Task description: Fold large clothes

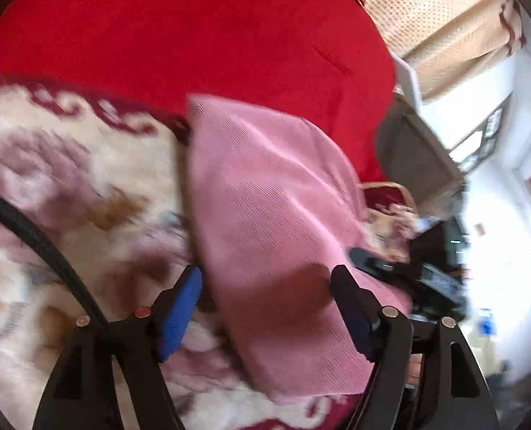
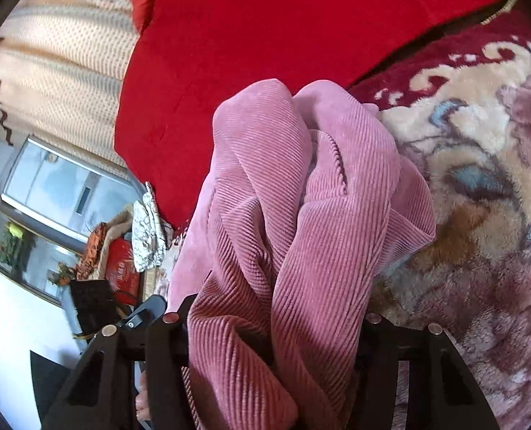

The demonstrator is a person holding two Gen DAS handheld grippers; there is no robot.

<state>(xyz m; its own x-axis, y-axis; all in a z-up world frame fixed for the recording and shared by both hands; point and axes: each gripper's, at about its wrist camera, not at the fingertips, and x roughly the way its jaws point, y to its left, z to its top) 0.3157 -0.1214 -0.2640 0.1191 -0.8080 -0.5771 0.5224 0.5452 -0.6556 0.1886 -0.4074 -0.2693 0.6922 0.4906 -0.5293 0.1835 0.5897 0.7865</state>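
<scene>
Left wrist: left tongs [image 1: 265, 288] gape wide over the pink ribbed corduroy garment [image 1: 265, 197]; right tongs [image 2: 276, 326] are clamped on that bunched fabric [image 2: 301, 215].

The garment [image 1: 265, 222] lies on the patterned blanket [image 1: 68, 186], which spreads out to its left in the left wrist view and to its right in the right wrist view. Behind both lies the plain bedcover [image 1: 193, 36], running to the far edge. The left gripper [image 1: 265, 286] stands over the near part of the garment, one finger on each side of it, pads apart from the cloth. The right gripper [image 2: 276, 322] has a bunched fold of the garment [image 2: 301, 215] between its fingers. Curtains [image 2: 61, 71] hang beyond the bedcover's side.
</scene>
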